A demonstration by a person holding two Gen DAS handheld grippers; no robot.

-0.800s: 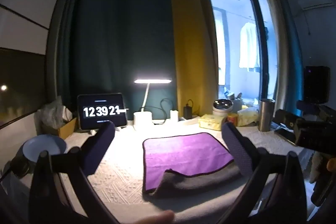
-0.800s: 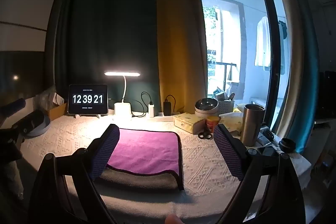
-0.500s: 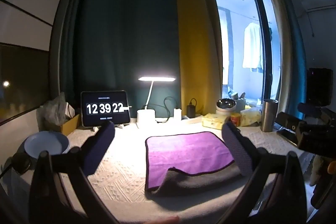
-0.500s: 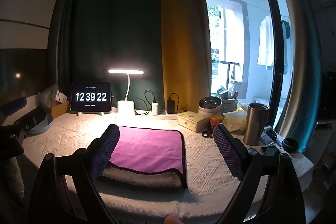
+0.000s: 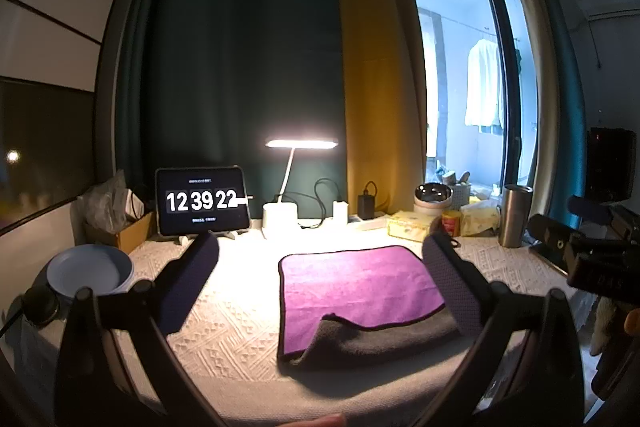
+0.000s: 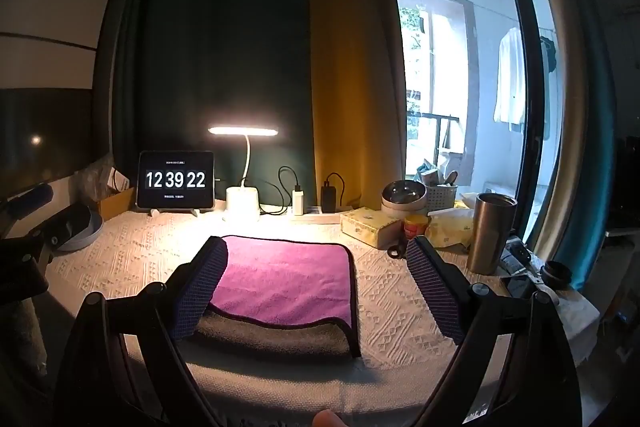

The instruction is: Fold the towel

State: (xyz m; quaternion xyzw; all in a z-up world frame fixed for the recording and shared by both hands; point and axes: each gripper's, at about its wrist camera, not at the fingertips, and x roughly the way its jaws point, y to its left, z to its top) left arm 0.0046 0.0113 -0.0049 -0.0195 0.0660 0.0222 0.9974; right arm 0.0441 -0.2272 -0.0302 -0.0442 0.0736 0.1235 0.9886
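The left gripper (image 5: pixel 320 275) hovers above the near edge of the table with its two dark, textured fingers (image 5: pixel 191 279) spread wide and nothing between them. The purple microfibre towel with a grey underside and dark trim (image 5: pixel 360 287) lies between them on the cloth, further in from the near edge; the right-hand finger crosses in front of the towel's right edge, but whether it touches the fabric cannot be told. The right gripper (image 6: pixel 316 287) is likewise released, its fingers (image 6: pixel 434 291) parted and empty, with the towel (image 6: pixel 288 279) showing between them, nearer the left-hand finger, which overlaps the towel's left edge in view.

The towel is folded unevenly: the purple upper layer stops short of the near side, leaving a strip of grey exposed, and its front left corner is lifted slightly in the left wrist view.

It rests on a cream patterned tablecloth (image 5: pixel 224 315). Along the far edge stand a tablet clock reading 12 39 22 (image 5: pixel 201 201), a lit white desk lamp (image 5: pixel 288 183) and a steel tumbler (image 5: pixel 515 215).
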